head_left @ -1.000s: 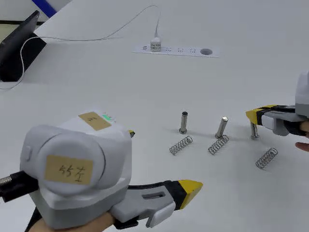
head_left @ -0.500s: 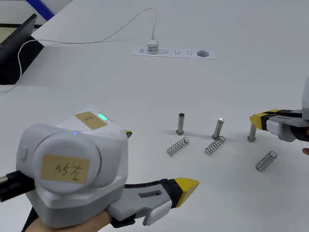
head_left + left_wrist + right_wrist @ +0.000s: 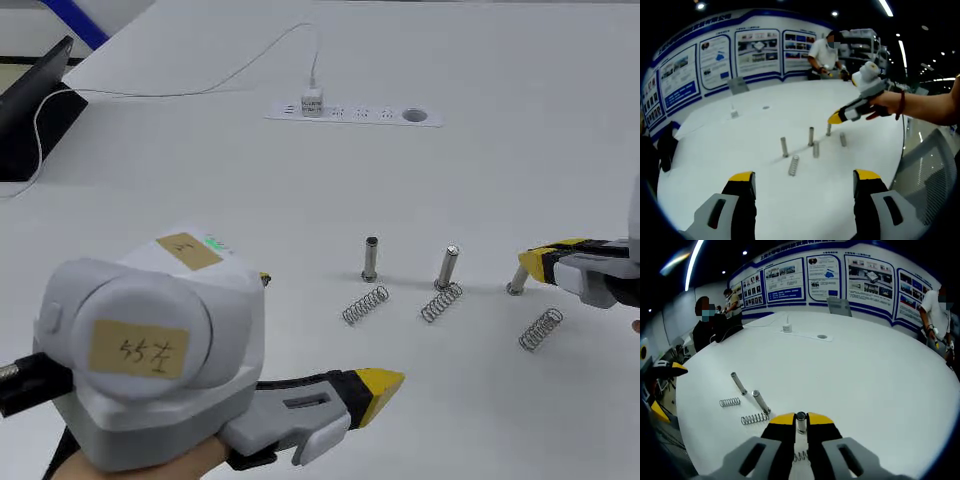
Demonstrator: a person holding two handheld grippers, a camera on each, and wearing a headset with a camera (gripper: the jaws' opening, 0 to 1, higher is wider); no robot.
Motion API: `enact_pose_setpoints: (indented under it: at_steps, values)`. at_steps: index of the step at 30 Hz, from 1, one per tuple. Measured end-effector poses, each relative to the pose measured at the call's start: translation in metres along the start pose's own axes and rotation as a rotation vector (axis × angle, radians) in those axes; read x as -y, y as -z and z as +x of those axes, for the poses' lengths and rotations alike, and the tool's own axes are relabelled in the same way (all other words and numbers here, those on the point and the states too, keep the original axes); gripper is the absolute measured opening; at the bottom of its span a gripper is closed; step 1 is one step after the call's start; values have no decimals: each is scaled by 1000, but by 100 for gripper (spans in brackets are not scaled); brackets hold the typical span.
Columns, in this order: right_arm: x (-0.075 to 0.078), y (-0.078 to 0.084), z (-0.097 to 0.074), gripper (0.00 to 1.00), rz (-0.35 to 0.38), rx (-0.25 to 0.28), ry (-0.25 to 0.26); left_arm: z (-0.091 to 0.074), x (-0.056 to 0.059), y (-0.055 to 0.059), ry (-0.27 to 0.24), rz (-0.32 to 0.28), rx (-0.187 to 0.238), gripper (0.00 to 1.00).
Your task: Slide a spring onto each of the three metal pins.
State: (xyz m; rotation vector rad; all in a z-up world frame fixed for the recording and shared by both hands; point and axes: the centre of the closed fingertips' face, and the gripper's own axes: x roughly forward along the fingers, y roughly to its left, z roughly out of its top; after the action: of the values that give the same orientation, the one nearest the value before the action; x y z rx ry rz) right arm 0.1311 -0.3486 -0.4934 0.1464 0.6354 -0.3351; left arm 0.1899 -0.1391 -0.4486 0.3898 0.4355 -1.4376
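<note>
Three pins: polished bare metal, bright glints on the caps; springs: thin bright wire, same silvery sheen. Surface: white, smooth, low sheen; power strip on it, white plastic. Left gripper and right gripper: matt grey plastic shells, fingers tipped in smooth yellow plastic over black; tan paper labels, matt, stuck on the left one's housing.

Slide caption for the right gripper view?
Right gripper clamps one steel pin; two bare steel pins stand beside loose coil springs on the white table.
</note>
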Motion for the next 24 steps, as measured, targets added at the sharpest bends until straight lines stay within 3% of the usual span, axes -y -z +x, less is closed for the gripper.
enact_pose_setpoints:
  at_steps: [6,14,17,24]
  values:
    - [-2,-1,0,10,3,0,1,-1,-2,0,-2,10,-2,81]
    - [-4,-6,-6,22,6,26,3,2,-7,2,-3,35,-13,78]
    - [-6,-12,-12,25,-3,58,-3,5,-11,4,-2,27,-19,76]
    - [-19,-22,-24,32,-14,110,-56,15,-17,9,0,32,-39,69]
